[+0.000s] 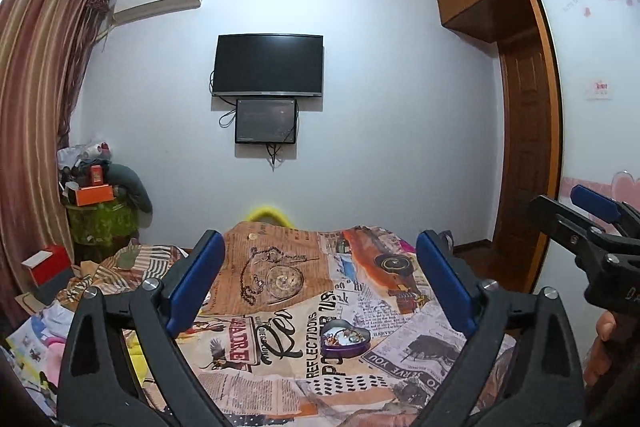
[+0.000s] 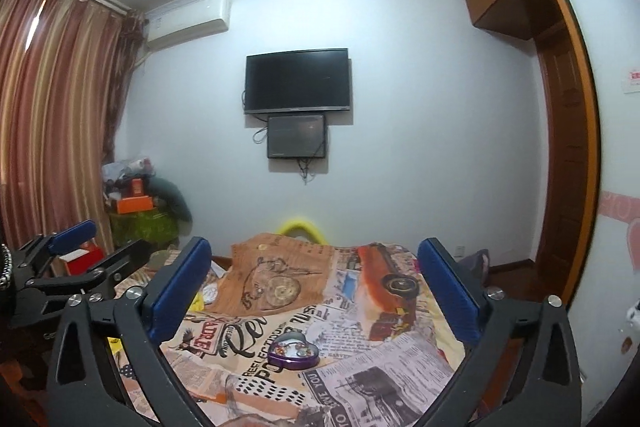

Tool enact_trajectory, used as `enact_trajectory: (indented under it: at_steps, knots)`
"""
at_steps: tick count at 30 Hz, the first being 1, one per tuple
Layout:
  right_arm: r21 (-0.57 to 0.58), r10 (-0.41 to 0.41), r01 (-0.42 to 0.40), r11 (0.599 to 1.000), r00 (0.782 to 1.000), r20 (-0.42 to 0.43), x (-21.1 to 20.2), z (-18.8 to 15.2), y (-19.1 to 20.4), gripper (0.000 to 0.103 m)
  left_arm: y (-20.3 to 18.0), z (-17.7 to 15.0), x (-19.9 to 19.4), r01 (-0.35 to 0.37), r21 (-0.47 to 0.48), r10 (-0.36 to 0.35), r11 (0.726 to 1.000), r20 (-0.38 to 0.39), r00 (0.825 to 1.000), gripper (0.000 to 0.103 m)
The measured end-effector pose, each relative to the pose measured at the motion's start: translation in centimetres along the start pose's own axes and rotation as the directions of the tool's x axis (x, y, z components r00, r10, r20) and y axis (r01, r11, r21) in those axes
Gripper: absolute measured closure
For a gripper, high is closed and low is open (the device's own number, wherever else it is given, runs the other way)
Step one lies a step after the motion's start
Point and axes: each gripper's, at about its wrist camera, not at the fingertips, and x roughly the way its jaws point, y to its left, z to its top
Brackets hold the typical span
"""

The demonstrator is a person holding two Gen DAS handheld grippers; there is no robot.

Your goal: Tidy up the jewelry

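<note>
A purple heart-shaped tin (image 1: 345, 339) (image 2: 293, 347) lies open on the newspaper-print cloth (image 1: 404, 323) (image 2: 400, 343), with small jewelry pieces inside it. My left gripper (image 1: 316, 247) stands open, raised above the cloth, nothing between its blue pads (image 1: 198, 279). My right gripper (image 2: 314, 251) is open too, also raised and holding nothing. In the left wrist view the right gripper (image 1: 592, 211) shows at the right edge, with a hand (image 1: 602, 347) below it. The left gripper (image 2: 76, 239) appears at the left edge of the right wrist view.
The cloth covers a bed. A heap of boxes and bags (image 1: 94, 195) (image 2: 136, 199) stands by the striped curtain (image 1: 36, 99) at the left. A red box (image 1: 50, 263) lies beside the bed. A television (image 1: 268, 65) hangs on the far wall. A wooden door (image 1: 524, 155) is at the right.
</note>
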Motion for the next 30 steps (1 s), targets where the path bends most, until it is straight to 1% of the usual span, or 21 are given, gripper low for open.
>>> enact_trajectory:
  at_steps: [11, 30]
  knots:
    - [-0.015, -0.008, 0.007, 1.0, 1.0, -0.02, -1.7, -1.1, -0.6, 0.0, -0.1, -0.4, -0.3, 0.011, -0.013, -0.012, 1.0, -0.026, 1.0, 0.006]
    - [-0.001, -0.007, 0.007, 1.0, 0.998, -0.06, -1.5, -1.2, -1.0, 0.0, -0.1, -0.9, 0.1, 0.025, -0.022, -0.026, 0.999, -0.052, 0.998, 0.005]
